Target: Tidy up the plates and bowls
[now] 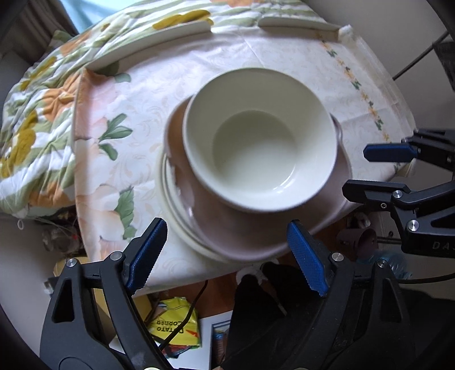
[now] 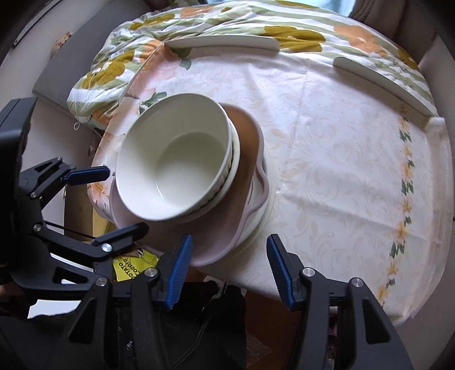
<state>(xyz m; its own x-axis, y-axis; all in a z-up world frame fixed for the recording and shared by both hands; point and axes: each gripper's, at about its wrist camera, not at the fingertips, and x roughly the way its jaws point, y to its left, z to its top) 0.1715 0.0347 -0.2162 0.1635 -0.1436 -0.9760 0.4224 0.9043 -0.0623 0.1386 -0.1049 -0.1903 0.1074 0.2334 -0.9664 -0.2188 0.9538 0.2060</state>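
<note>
A white bowl [image 1: 260, 139] [image 2: 173, 162] tops a stack near the table's front edge. It nests in a second white bowl [image 2: 234, 168]. Under them lie a pale pink wavy plate [image 1: 227, 236] [image 2: 247, 148] and a cream plate [image 1: 167, 187] [image 2: 270, 182]. My left gripper [image 1: 227, 242] hangs above the stack's near rim, open, its blue pads clear of the dishes. My right gripper [image 2: 229, 250] is open too, above the stack's near right edge, holding nothing. Each gripper shows in the other's view: the right one's fingers [image 1: 389, 152] to the right of the stack, the left one's fingers [image 2: 88, 173] to its left.
The round table wears a floral cloth [image 1: 284, 57] [image 2: 341, 156]. Two cream curved pieces [image 1: 153, 42] [image 1: 298, 24] lie along its far side. A flowered quilt [image 1: 37, 113] bunches at the left. Below the table edge sits a yellow packet [image 1: 176, 321] among clutter.
</note>
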